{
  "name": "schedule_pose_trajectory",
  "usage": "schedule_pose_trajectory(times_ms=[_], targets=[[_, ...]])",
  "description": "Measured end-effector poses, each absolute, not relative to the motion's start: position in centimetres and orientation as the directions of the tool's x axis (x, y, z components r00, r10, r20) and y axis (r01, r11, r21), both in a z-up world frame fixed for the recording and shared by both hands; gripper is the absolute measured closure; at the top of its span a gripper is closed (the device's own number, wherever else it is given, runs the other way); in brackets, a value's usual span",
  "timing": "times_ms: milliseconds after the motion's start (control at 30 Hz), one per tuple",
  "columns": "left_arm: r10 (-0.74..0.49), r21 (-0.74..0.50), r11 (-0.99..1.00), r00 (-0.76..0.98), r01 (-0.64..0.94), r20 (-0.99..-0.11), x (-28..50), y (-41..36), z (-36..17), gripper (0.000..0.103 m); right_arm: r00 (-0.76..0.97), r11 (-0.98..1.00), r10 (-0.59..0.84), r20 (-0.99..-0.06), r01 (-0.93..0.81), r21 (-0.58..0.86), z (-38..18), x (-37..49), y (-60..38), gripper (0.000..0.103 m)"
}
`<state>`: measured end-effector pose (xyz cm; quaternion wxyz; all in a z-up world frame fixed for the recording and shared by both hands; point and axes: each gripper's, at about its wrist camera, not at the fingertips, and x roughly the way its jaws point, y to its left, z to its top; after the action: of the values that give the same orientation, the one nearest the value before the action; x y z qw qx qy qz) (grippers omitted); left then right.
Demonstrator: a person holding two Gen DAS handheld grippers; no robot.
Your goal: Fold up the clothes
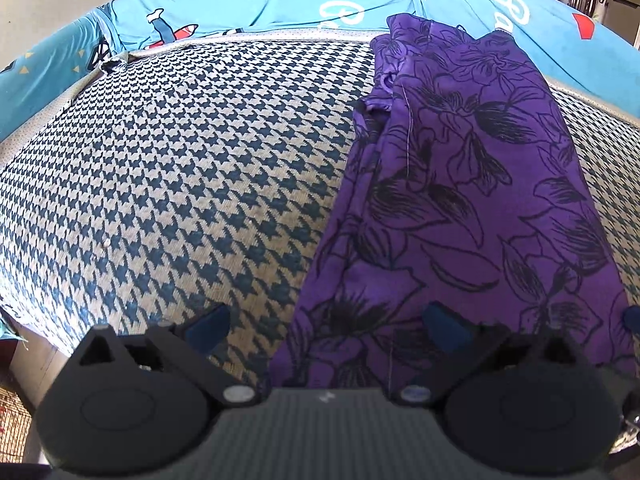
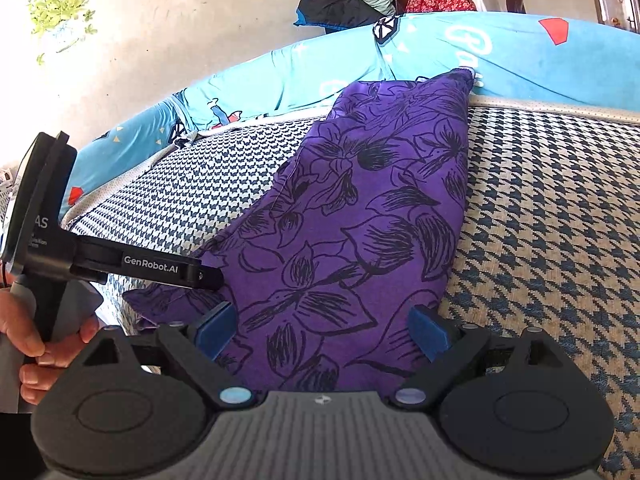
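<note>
Hovering both spread grippers, left gripper (image 1: 326, 322) and right gripper (image 2: 322, 326), over the near hem ahead, we judge the purple garment (image 2: 360, 216) lies in a long strip needing another fold.

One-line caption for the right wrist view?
Open right gripper poised over purple floral garment on houndstooth surface.

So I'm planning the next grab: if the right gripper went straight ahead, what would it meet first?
Probably the purple floral garment, which lies directly between the open right gripper fingers; depth is unclear.
</note>
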<state>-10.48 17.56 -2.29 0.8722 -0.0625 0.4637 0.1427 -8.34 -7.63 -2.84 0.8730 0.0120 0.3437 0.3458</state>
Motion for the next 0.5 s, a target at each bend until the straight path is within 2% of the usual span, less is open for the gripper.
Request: schedule_pose_trajectory(times_ms=[500], targets=[[0.173, -0.026, 0.931, 0.501, -0.365, -0.848, -12.2, 17.7, -3.1, 0.0, 0.514, 0.762, 0.582, -0.63, -0.616, 0.201, -3.3, -9.0, -7.3, 0.01]])
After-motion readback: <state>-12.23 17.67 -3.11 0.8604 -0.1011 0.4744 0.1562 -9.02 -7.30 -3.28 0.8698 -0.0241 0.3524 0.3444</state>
